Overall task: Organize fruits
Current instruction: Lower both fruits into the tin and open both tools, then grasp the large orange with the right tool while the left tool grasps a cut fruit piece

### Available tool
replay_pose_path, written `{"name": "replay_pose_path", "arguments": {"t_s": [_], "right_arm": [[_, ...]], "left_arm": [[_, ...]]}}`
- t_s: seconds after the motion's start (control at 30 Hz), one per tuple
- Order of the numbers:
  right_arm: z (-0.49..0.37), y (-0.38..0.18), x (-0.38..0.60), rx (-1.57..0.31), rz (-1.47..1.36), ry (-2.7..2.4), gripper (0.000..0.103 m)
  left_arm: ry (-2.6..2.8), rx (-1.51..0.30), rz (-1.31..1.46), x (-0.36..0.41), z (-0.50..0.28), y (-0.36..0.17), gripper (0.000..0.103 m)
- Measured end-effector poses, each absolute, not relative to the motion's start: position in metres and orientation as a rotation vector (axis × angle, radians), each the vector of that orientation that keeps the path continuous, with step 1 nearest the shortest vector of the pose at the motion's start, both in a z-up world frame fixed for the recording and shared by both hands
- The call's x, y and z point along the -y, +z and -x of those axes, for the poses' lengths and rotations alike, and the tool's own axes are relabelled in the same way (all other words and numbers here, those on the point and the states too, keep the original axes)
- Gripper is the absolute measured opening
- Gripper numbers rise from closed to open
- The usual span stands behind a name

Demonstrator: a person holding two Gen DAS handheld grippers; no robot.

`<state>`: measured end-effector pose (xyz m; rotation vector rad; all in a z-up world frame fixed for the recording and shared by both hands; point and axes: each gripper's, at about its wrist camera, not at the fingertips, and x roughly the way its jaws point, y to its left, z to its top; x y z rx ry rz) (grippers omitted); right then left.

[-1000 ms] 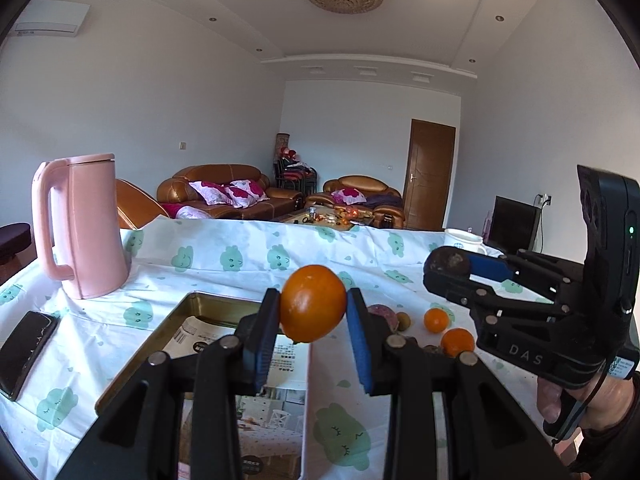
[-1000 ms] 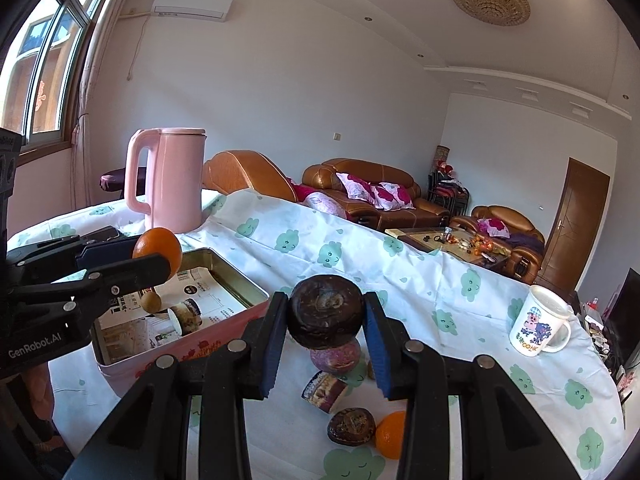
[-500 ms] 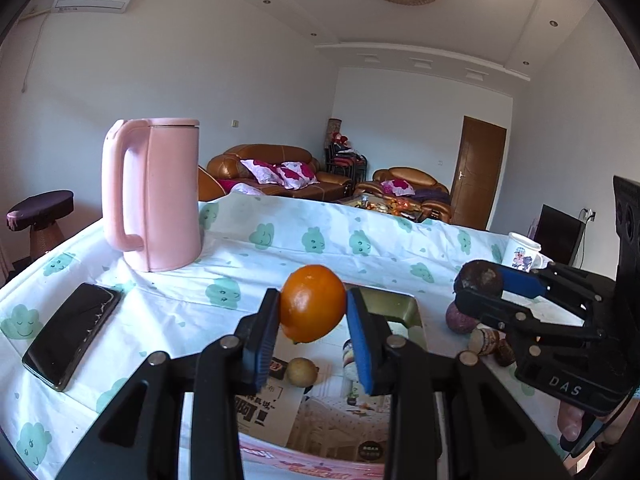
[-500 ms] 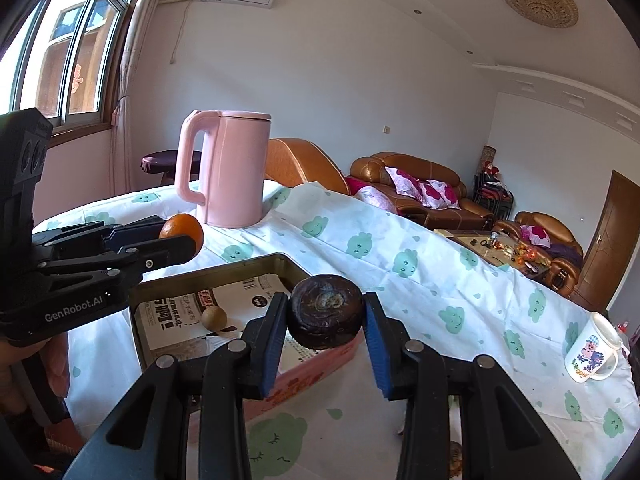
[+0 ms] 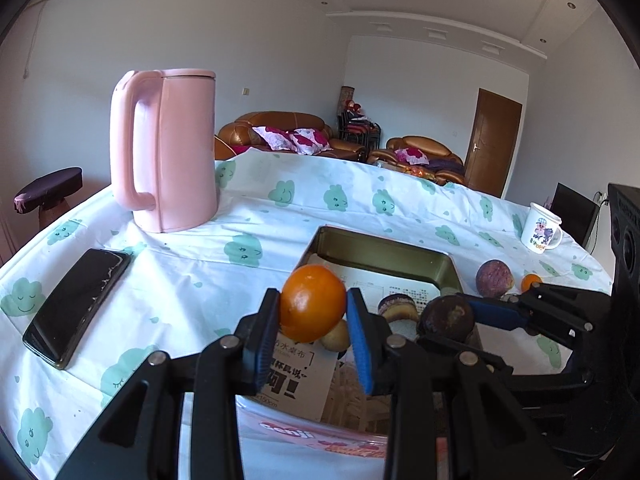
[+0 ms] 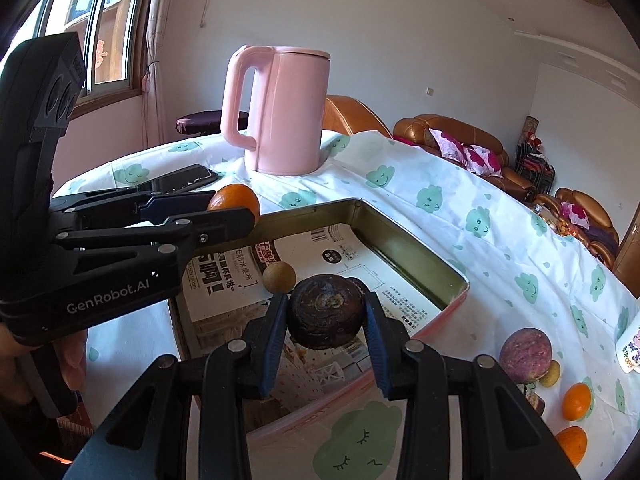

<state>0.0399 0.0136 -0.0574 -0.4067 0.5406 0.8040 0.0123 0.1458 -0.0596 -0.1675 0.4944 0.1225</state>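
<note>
I hold my left gripper (image 5: 313,312) clamped on an orange (image 5: 312,307), its blue pads pressing both sides so the round fruit cannot roll free. It hangs above the near-left part of the tin tray (image 5: 384,242), because the tray is where I judge the fruit belongs. My right gripper (image 6: 326,317) is clamped on a dark brown fruit (image 6: 325,315), raised over the tray's near edge, just right of the orange. Inside the tray, on the printed paper lining, a small tan fruit (image 6: 279,276) already lies, with another dark fruit (image 5: 397,307) behind it. A purple fruit (image 6: 525,355) and two small oranges (image 6: 577,401) wait on the cloth right of the tray, not yet gathered. The pink kettle (image 5: 168,148) and the phone (image 5: 78,306) sit left of the tray, clear of my path.
</note>
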Motion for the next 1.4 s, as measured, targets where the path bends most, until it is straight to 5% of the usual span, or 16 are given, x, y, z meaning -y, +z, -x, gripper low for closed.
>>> {"name": "replay_pose_path", "arguments": {"t_s": [0.3, 0.5, 0.73, 0.87, 1.4], "right_arm": [[-0.047, -0.063, -0.015, -0.611, 0.378, 0.842, 0.04], [-0.044, -0.054, 0.005, -0.577, 0.33, 0.816, 0.052], [-0.053, -0.04, 0.08, -0.538, 0.261, 0.651, 0.057], [-0.072, -0.037, 0.136, -0.559, 0.21, 0.478, 0.06], [-0.113, -0.069, 0.205, -0.763, 0.041, 0.399, 0.06]], "left_arm": [[0.137, -0.517, 0.156, -0.143, -0.015, -0.065, 0.036], [0.149, -0.467, 0.156, -0.139, -0.008, -0.053, 0.063], [0.073, -0.423, 0.13, -0.106, -0.01, -0.038, 0.063], [0.018, -0.41, 0.1, -0.075, -0.017, -0.032, 0.075], [-0.18, -0.548, 0.017, 0.025, -0.075, -0.049, 0.075]]}}
